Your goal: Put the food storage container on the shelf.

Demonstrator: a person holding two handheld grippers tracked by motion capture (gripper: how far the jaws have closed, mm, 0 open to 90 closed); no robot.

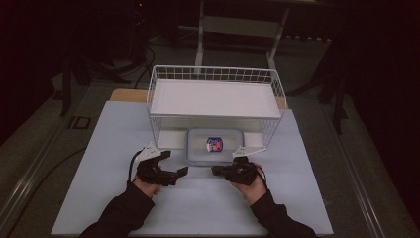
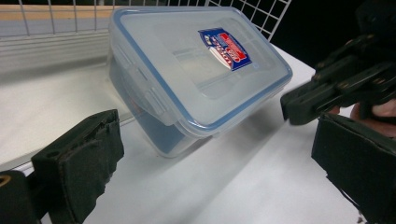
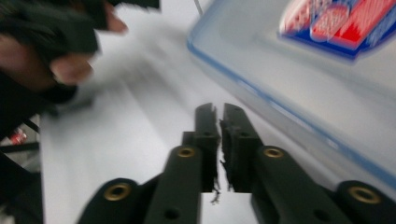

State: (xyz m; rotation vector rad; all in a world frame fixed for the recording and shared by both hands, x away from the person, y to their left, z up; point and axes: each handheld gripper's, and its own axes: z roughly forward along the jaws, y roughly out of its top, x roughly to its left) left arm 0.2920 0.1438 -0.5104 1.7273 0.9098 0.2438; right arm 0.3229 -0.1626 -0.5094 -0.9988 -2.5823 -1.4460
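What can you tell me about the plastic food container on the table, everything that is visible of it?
The plastic food container is a rectangular box with rounded corners, of clear, slightly frosted plastic. Its lid has a blue seal line around the rim, latch flaps on the sides, and a red, white and blue sticker on top. The lid is on. It rests flat on the white table, its far part under the raised white wire basket. Its contents cannot be made out. Nothing grips it: both grippers are near its front but apart from it.
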